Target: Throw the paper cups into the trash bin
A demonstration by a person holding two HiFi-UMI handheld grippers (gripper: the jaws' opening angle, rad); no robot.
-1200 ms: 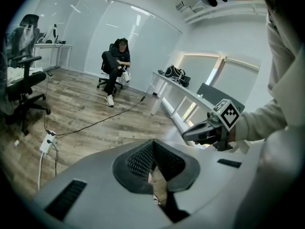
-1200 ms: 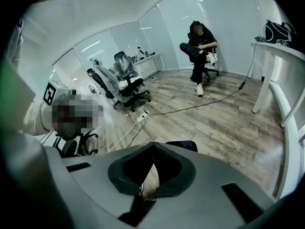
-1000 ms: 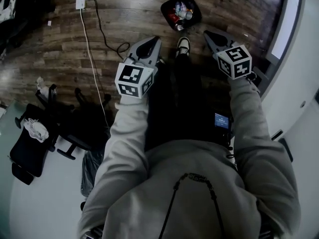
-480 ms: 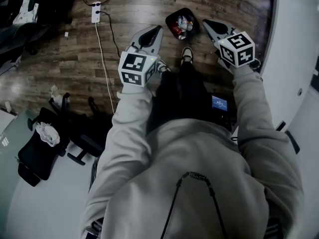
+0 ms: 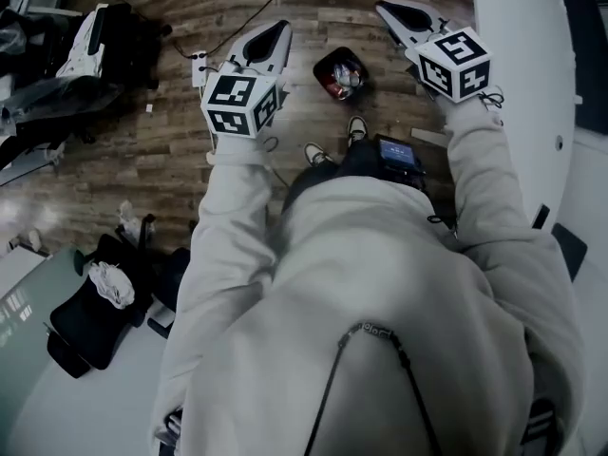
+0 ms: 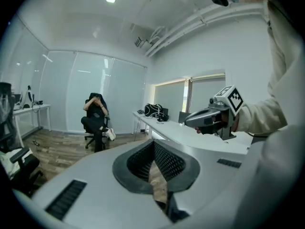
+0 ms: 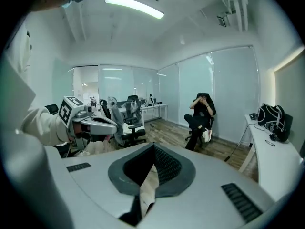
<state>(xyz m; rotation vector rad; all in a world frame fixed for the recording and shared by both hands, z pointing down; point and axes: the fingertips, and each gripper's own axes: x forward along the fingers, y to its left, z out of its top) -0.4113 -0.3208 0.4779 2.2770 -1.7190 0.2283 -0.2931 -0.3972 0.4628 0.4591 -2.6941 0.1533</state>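
trash bin down between left gripper and right gripper (paper cups inside) | both clenched, empty | left arm, right arm outstretched forward

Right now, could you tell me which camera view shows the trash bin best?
The head view: it looks down into the trash bin on the wooden floor, showing its rim and contents. The left gripper view and right gripper view point across the office and show nothing of the bin.
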